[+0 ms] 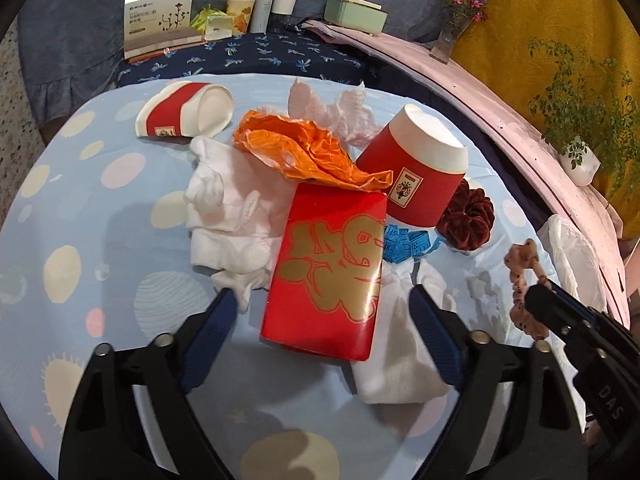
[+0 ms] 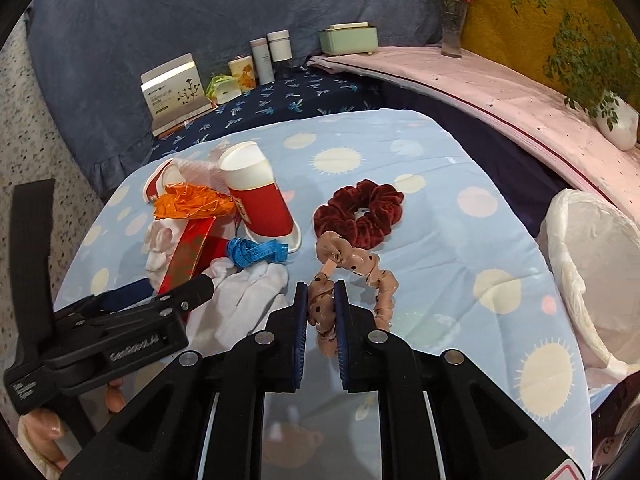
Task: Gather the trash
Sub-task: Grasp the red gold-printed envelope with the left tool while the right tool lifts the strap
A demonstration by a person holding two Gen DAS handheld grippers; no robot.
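Note:
My left gripper [image 1: 322,300] is open, and its blue pads stand either side of a red envelope with gold lettering [image 1: 328,272] without touching it. The envelope lies on white tissues [image 1: 228,208] beside a crumpled orange wrapper [image 1: 296,148]. One red paper cup [image 1: 416,168] stands upside down behind it and another [image 1: 184,110] lies on its side at the far left. My right gripper [image 2: 321,294] is shut on a pink dotted scrunchie [image 2: 360,264] lifted a little off the bed. A bin lined with a white bag [image 2: 592,264] stands at the right.
A dark red velvet scrunchie [image 2: 360,216], a blue tape measure [image 2: 256,252] and a white glove [image 2: 248,296] lie on the blue spotted bedspread [image 2: 440,240]. Boxes and bottles [image 2: 264,60] line the back. A vase [image 2: 452,28] and a potted plant [image 2: 616,120] stand on the pink ledge.

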